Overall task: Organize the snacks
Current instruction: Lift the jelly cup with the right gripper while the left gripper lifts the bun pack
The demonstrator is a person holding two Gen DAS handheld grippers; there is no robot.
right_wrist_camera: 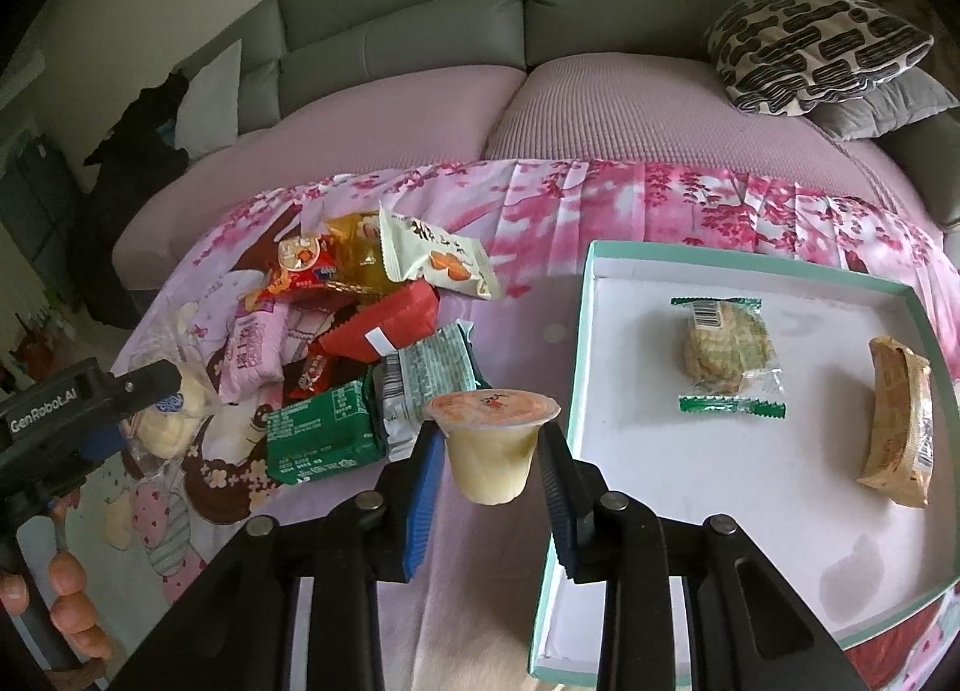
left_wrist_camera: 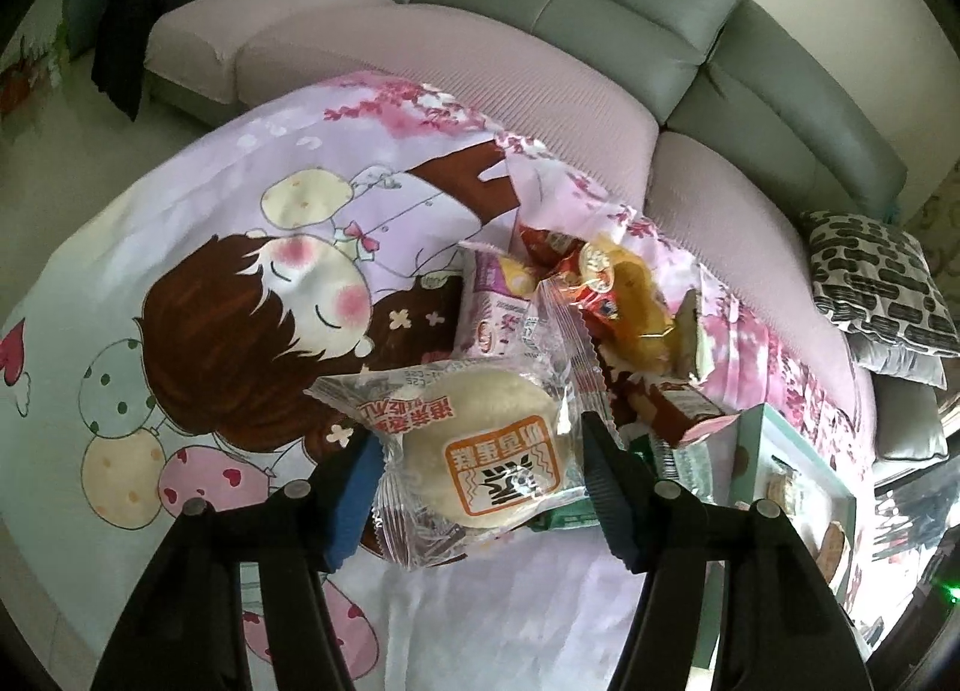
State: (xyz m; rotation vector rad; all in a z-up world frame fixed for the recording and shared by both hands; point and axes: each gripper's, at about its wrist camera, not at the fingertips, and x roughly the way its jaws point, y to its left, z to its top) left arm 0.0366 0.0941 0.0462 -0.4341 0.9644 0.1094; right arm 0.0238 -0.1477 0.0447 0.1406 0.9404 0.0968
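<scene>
While both tongs are occupied, the scene is recorded as follows. The left tongs [left_wrist_camera: 480, 487] are seen pinching a clear-wrapped round bun [left_wrist_camera: 480, 457], its wrapper printed in red and orange; the blue pads [left_wrist_camera: 351, 505] press the packet from either side, and the packet appears lifted clear of the cloth. The same bun is glimpsed in the right wrist view at 9 o'clock, held by the left tongs [right_wrist_camera: 162, 409], with fingers of the person's hand [right_wrist_camera: 66, 589] visible at 8 o'clock.

The right tongs [right_wrist_camera: 489, 451] are closed on a small jelly cup [right_wrist_camera: 492, 445] with pale yellow contents and an orange foil lid; the cup is held upright above the cloth, just beside the left edge of the tray [right_wrist_camera: 576, 367].

The tray, white inside with a teal rim, lies on the cartoon-printed cloth [right_wrist_camera: 540, 223] that covers the counter. Two snacks are noted in it: a green-trimmed wrapped biscuit [right_wrist_camera: 726, 352] at 12 o'clock of the tray's centre, and a long tan packet [right_wrist_camera: 897, 430] at 3 o'clock, well apart from each other.

A snack pile [right_wrist_camera: 360, 325] remains on the cloth at 10 o'clock from the cup, with a green packet [right_wrist_camera: 324, 433] nearest the right tongs. A grey sofa [right_wrist_camera: 600, 1] with a patterned cushion [right_wrist_camera: 816, 43] stands behind.
</scene>
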